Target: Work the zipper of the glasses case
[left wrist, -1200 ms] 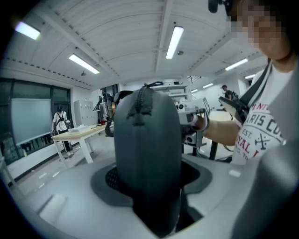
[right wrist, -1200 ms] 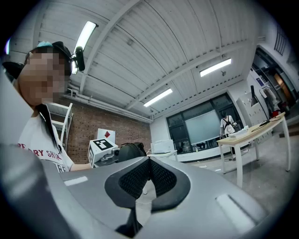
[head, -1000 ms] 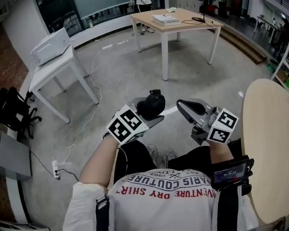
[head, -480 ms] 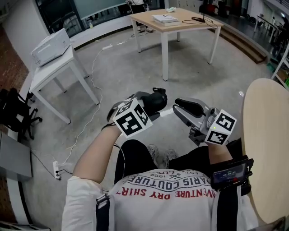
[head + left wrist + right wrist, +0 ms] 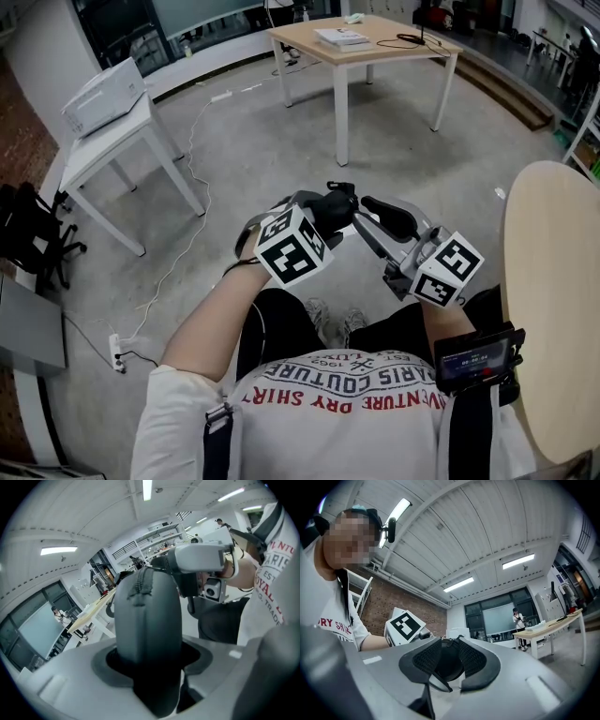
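Our left gripper (image 5: 314, 220) is clamped on the case (image 5: 147, 616), which stands up out of its jaws in mid-air over our lap, zipper (image 5: 140, 585) running along the top edge toward the right gripper (image 5: 446, 660). That one is spread wide: its jaws have just been opening, and the rounded end of the case sits between the pads (image 5: 426, 658) without being pressed (the small dark bit at the top may be the pull, though we cannot be sure).

We judge the case to be light, with a semi-stiff shell under dark fabric. It should bear a firm squeeze across its broad sides, but its curved shape could let it twist or creep in the grip once the zipper drags. The body hold belongs where it is, low and clear of the seam. The right jaws should take only the pull tab, small and thin, and draw along the seam line, not away from it.

Beyond lie the concrete floor (image 5: 281, 141), a white side table (image 5: 112, 141) and a wooden table (image 5: 375, 42).
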